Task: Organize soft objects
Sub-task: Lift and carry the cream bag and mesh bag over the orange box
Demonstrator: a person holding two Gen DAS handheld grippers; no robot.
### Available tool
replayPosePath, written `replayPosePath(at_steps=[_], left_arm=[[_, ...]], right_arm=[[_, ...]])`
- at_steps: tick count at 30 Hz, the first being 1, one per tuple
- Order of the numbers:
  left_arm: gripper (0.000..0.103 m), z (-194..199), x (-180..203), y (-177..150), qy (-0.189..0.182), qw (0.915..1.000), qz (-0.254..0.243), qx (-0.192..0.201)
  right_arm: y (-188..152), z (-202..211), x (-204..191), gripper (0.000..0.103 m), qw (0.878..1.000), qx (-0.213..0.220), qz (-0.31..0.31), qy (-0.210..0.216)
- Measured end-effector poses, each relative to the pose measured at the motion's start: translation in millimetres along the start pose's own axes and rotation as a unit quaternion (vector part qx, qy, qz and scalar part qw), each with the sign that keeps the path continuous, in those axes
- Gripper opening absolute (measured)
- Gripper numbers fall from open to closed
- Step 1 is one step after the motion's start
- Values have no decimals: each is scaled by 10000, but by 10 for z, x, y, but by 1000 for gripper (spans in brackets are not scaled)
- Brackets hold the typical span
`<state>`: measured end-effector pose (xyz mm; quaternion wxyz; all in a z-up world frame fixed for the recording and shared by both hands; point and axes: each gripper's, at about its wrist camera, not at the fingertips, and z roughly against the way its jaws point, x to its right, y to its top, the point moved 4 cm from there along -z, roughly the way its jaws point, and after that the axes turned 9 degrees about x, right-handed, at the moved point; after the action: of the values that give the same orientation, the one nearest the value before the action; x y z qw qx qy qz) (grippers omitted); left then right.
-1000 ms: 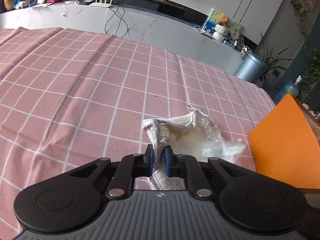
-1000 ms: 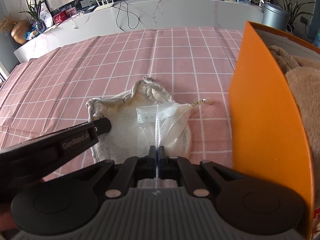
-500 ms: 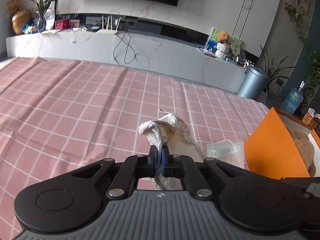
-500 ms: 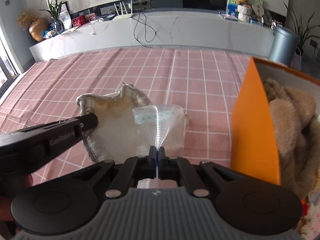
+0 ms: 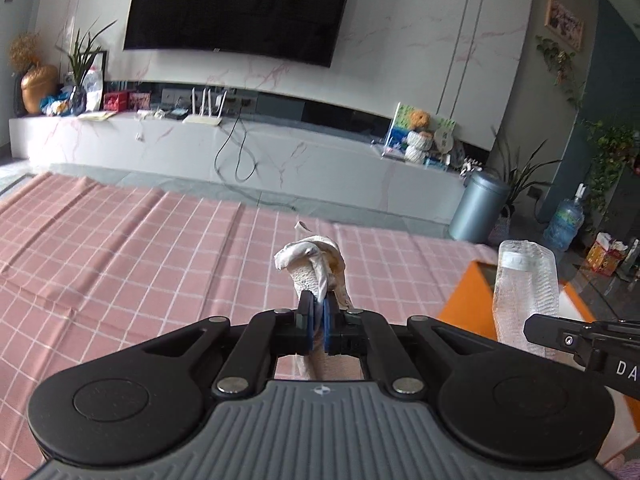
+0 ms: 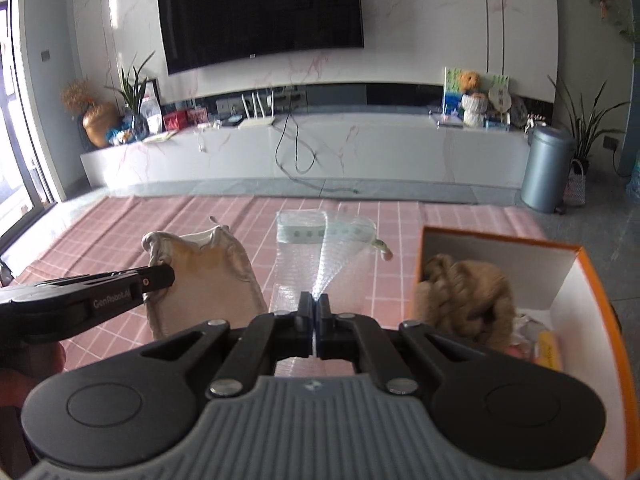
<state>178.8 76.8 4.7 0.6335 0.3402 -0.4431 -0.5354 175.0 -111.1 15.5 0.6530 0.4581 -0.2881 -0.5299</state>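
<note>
My left gripper [image 5: 316,322] is pinched tight on the edge of a cream cloth pouch [image 6: 208,268], and my right gripper [image 6: 314,312] is clamped just as narrowly on a clear mesh bag [image 6: 320,248] attached to it; both hang lifted above the pink checked cloth [image 5: 120,264], in the centre of each view. In the right wrist view the pouch sags at centre left beside my left tool, while the mesh fans upward from my closed jaws at the middle of the frame. The orange box [image 6: 600,280] sits at the right edge, open, with a tan plush toy [image 6: 464,296] already lying inside. I judge this bundle to be very light and quite limp: it droops wherever it is not held, so two grips at its edge keep it spread. The mesh looks slick and thin, likely to slide out of a shallow pinch, so I would take a folded hem rather than a single layer.
</note>
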Motion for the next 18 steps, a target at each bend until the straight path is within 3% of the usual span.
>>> replayPosePath(at_steps=[9, 18], left_arm=[[4, 337, 599, 205, -744, 9964, -299, 280], [4, 366, 1355, 42, -1573, 9835, -873, 187]], right_arm=[[58, 591, 487, 0, 9979, 381, -212, -476], [-78, 899, 1054, 0, 9930, 426, -428, -1019]])
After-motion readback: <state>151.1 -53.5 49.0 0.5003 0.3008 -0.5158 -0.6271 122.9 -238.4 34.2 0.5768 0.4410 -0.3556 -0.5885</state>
